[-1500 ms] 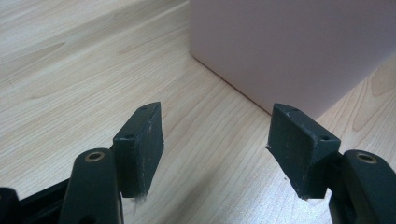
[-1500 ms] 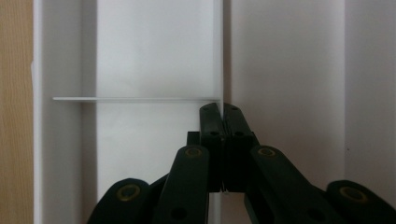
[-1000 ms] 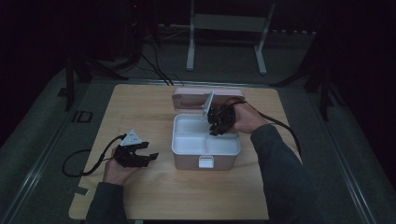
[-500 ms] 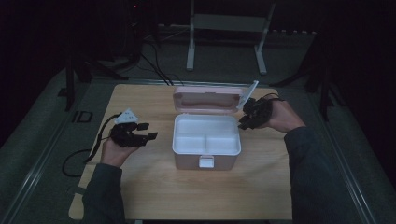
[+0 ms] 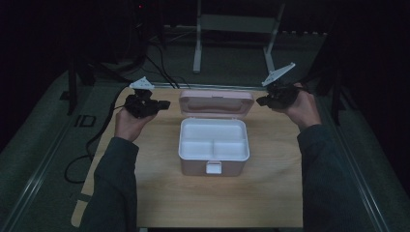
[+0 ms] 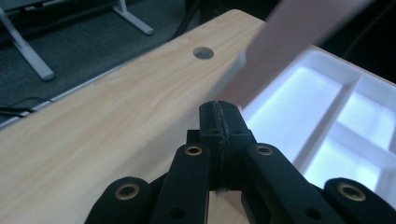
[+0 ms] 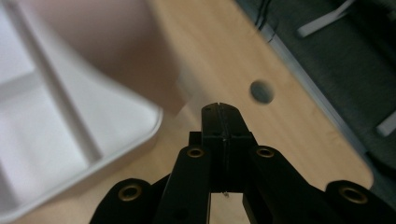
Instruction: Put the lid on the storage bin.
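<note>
Claw-wise, both are clenched on nothing: left claw (image 5: 162,104) and right claw (image 5: 261,101) hang raised either side of the lid (image 5: 216,102), jaws just snapped closed. Box (image 5: 213,151) sits mid-tabletop (image 5: 270,193), open, white tray bare, pink lid tipped back on the far side. I'd keep both claws high and well clear.

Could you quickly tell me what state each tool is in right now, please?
Left tool: closed, jaws pressed together, holding nothing.
Right tool: closed, jaws pressed together, holding nothing.
</note>
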`<state>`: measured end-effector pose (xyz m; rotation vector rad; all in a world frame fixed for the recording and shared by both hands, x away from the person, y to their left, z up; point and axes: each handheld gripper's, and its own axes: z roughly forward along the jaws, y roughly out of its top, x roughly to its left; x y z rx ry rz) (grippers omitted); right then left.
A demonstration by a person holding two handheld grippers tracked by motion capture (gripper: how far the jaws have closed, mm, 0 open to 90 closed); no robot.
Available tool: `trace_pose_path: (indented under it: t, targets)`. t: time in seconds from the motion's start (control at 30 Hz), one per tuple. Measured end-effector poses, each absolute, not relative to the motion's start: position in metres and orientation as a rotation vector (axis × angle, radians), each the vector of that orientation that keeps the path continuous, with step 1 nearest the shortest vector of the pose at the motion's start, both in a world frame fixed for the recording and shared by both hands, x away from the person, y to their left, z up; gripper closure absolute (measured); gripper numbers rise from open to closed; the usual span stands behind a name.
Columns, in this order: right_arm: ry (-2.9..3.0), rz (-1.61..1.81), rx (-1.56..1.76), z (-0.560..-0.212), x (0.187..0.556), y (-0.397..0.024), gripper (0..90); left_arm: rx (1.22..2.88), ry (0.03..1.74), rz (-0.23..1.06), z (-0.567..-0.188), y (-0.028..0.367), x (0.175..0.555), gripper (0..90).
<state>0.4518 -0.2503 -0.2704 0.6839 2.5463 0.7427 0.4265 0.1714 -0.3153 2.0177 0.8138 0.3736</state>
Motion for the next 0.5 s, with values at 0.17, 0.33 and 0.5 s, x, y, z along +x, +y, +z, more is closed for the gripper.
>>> trace_pose_path:
  t: [0.17,0.33,0.5]
  targets:
    - [2.502,0.826,0.685,-0.265,0.454,-0.241,90.0,2.001,0.796,0.39,-0.298,0.155,0.438,89.2]
    - [2.503,0.839,0.633,-0.267,0.452,-0.233,90.0,1.992,0.761,0.374,-0.29,0.142,0.446,87.8]
    - [2.507,0.911,0.593,-0.269,0.448,-0.236,90.0,1.982,0.748,0.332,-0.295,0.136,0.448,88.1]
